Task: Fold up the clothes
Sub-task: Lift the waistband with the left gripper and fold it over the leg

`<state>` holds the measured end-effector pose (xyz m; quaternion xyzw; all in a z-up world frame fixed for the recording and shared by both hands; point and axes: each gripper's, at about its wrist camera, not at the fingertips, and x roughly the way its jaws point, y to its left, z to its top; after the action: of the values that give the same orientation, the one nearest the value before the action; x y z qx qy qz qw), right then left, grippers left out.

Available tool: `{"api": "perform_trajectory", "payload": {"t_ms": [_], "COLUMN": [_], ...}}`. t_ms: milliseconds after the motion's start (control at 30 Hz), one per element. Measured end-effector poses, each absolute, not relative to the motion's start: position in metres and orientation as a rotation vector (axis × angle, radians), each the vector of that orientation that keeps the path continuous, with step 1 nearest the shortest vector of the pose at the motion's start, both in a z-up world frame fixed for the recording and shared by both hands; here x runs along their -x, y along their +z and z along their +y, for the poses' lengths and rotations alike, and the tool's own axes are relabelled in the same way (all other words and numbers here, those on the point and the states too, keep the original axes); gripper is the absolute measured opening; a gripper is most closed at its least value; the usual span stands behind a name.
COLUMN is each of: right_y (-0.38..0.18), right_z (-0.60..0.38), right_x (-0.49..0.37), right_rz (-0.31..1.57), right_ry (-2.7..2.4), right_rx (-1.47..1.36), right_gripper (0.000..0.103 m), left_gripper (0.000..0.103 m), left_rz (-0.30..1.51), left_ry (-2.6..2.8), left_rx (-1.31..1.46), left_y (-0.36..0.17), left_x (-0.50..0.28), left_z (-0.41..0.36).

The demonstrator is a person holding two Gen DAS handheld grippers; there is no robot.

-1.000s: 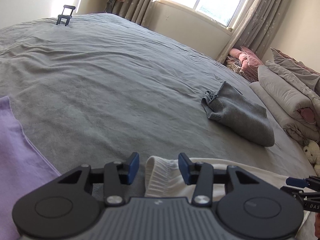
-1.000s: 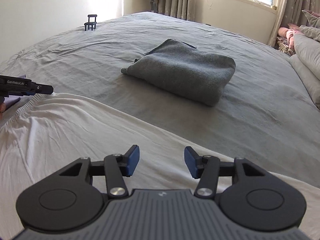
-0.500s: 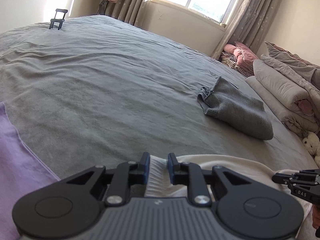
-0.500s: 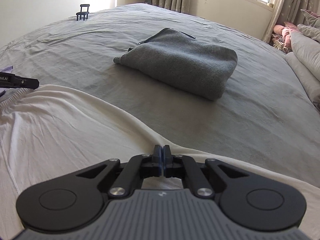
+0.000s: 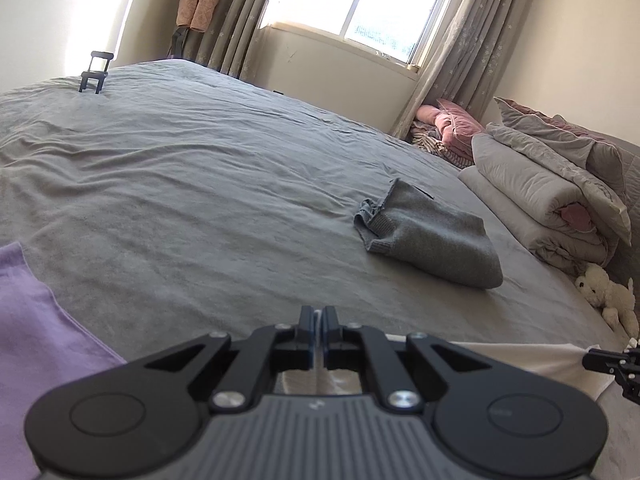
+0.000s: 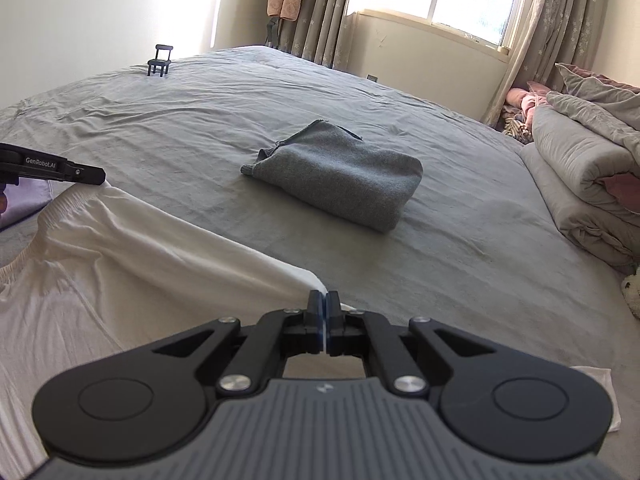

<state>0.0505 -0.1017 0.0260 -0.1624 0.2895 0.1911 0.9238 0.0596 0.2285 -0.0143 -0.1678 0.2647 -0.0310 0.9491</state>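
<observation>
Open grey bedsheet (image 6: pixel 200 120) ahead, folded grey sweater (image 6: pixel 344 180) mid-bed, rolled duvets (image 6: pixel 580 184) right

The only readable text is "GenRobot.AI", in pale letters on the black side of the left gripper (image 6: pixel 90 174), which reaches in from the left edge of the right wrist view. Each wrist view shows a small pale mark on the ribbed grey housing of its own gripper, just behind the jaws; it is too small to read as letters. Nothing lying on the bed carries legible writing
</observation>
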Motion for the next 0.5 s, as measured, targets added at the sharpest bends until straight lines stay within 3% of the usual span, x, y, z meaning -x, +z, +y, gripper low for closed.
{"api": "perform_trajectory", "payload": {"t_ms": [500], "right_y": [0.032], "right_z": [-0.100], "right_x": [0.052], "right_rz": [0.534], "right_ry": [0.463], "right_rx": [0.338], "right_gripper": [0.002], "left_gripper": [0.003], "left_rz": [0.448], "left_ry": [-0.061], "left_rx": [0.332], "left_y": [0.007], "left_x": [0.005], "left_z": [0.232]}}
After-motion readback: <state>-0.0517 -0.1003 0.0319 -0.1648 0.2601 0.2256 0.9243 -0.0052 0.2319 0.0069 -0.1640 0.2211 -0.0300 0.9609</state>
